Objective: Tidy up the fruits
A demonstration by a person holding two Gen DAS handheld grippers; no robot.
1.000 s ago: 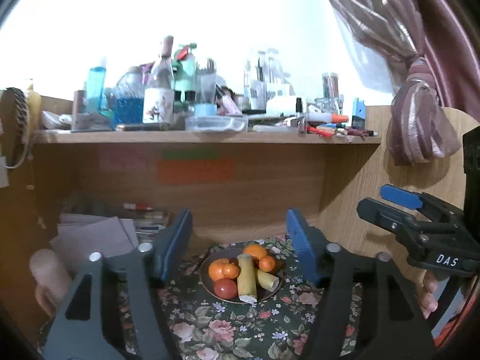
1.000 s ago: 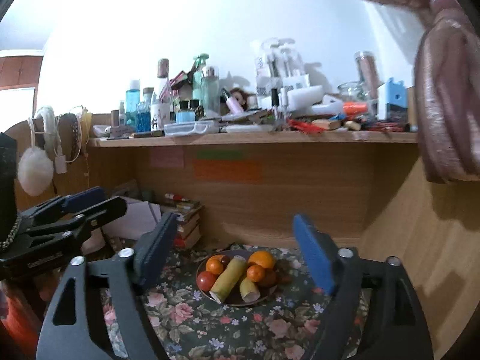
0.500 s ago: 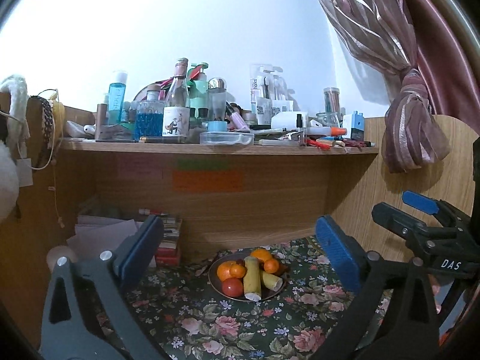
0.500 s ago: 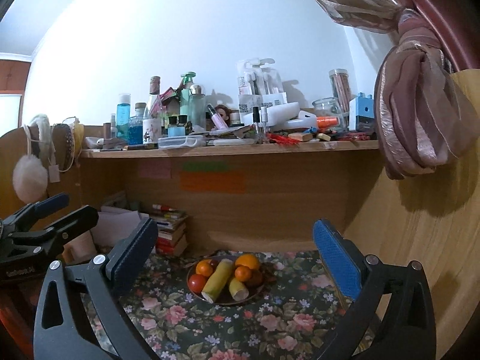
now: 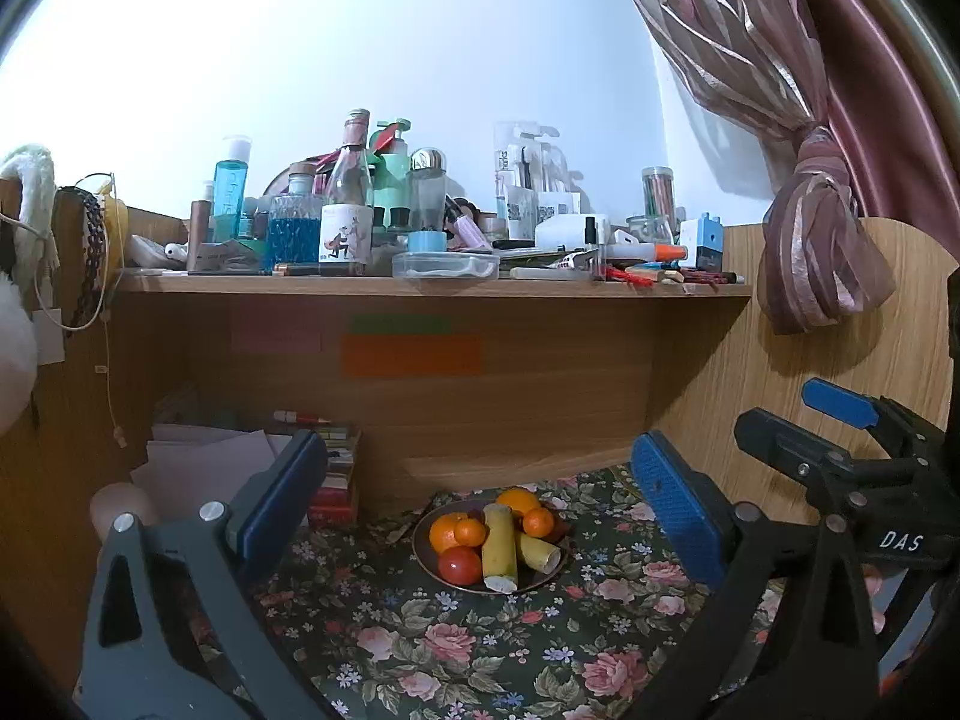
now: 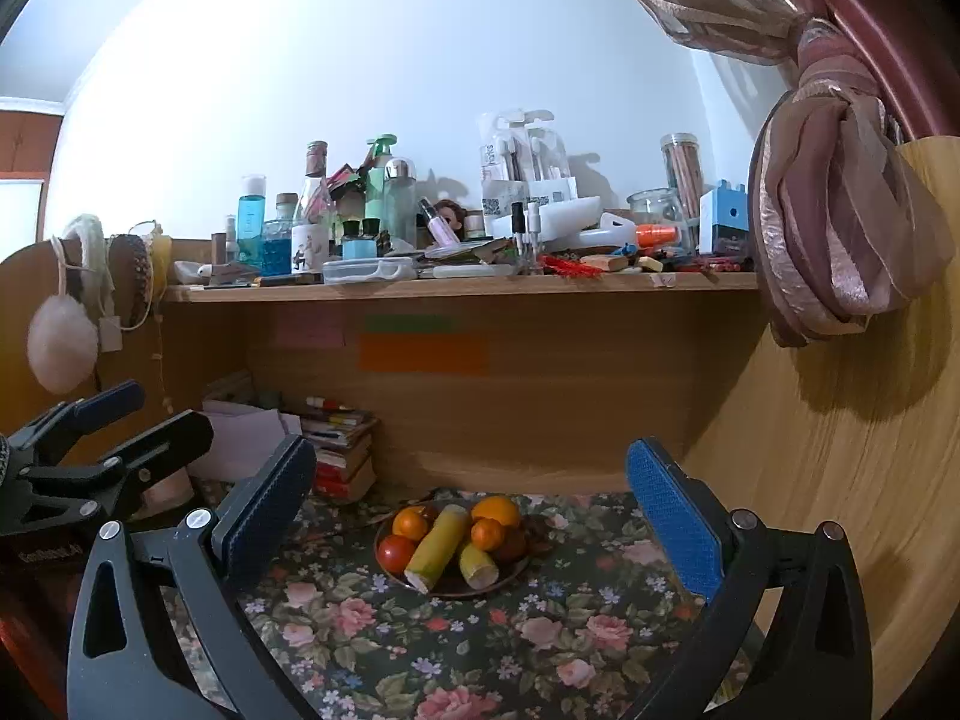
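Round brown plate (image 5: 543, 583) of fruit: oranges (image 5: 447, 534), red tomato (image 5: 459, 565), two yellow banana pieces (image 5: 500, 545); on the dark floral-cloth counter (image 5: 456, 654), below the cluttered wooden shelf (image 5: 432, 287). Left gripper (image 5: 474, 501): jaws just opened wide, holding nothing. Right gripper (image 6: 468, 501): likewise opened wide, nothing between them. Both short of the plate.

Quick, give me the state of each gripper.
Left gripper: open, jaws just widened, nothing between them.
Right gripper: open, jaws just widened, nothing between them.
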